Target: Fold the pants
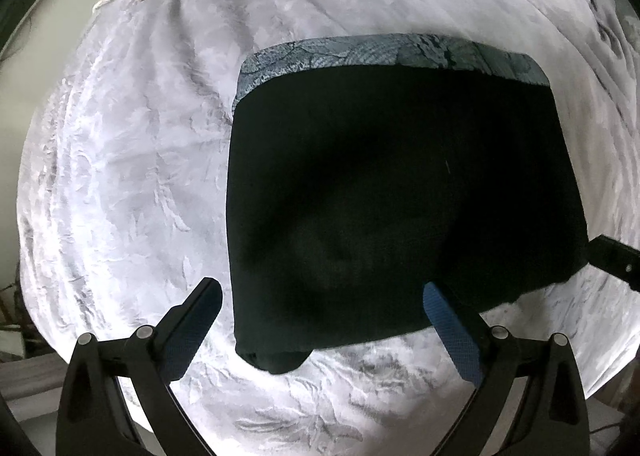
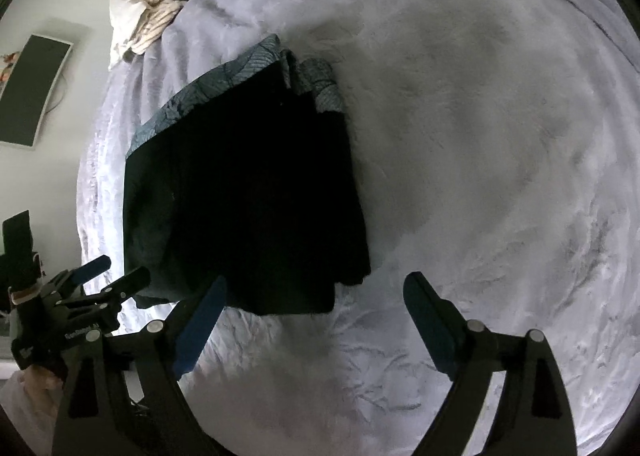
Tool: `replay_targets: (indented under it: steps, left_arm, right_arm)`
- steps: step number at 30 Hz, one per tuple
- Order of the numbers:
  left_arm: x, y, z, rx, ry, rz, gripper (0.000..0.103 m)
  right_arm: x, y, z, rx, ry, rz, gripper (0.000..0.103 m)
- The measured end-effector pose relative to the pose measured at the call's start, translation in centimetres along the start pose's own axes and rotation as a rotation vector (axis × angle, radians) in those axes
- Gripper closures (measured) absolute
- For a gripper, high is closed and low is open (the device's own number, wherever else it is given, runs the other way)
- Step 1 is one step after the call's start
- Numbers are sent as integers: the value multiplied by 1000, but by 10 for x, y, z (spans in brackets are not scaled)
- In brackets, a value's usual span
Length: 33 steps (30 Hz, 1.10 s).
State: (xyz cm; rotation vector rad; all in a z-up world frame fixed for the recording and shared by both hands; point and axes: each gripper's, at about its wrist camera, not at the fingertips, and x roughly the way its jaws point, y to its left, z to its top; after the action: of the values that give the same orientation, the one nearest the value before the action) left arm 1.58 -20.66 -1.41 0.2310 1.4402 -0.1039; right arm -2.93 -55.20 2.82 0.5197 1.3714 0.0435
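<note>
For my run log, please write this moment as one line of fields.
left gripper: open, empty | right gripper: open, empty | black pants: folded into a rectangle, patterned waistband at far edge | surface: light grey bedspread

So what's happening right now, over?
Left gripper open, right gripper open, neither holding. Dark folded pants with patterned blue-grey trim flat on pale bedspread. Nothing blocking.

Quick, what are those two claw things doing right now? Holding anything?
Left gripper: open, holding nothing, hovering over the near edge of the folded pants.
Right gripper: open, holding nothing, over the bedspread.
</note>
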Motion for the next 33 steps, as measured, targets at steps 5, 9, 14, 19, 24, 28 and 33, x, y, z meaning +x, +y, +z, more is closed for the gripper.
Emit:
replay_targets:
  steps: [5,9,14,19,24,28,33]
  left_arm:
    - [2,9,8,-9,-13,-38,2]
    - [7,19,11,-30,-9,-75,2]
    - [17,45,24,-59,-2,-109,2]
    - [26,72,40,-94,12,-232,2]
    - [51,82,54,-97,55,-393,2]
    - [73,73,63,-73,81,-479,2]
    - [78,70,71,-72,76,-508,1]
  right_arm:
    - [10,-4,8,33,45,14,11]
    - [15,-4,10,23,48,-17,11]
    - [19,-10,17,42,56,-16,11]
    - [21,-18,24,49,66,14,11]
    - [26,-23,40,32,68,117,11]
    - [39,-26,54,4,85,171,11]
    - [55,-25,65,1,106,266,11]
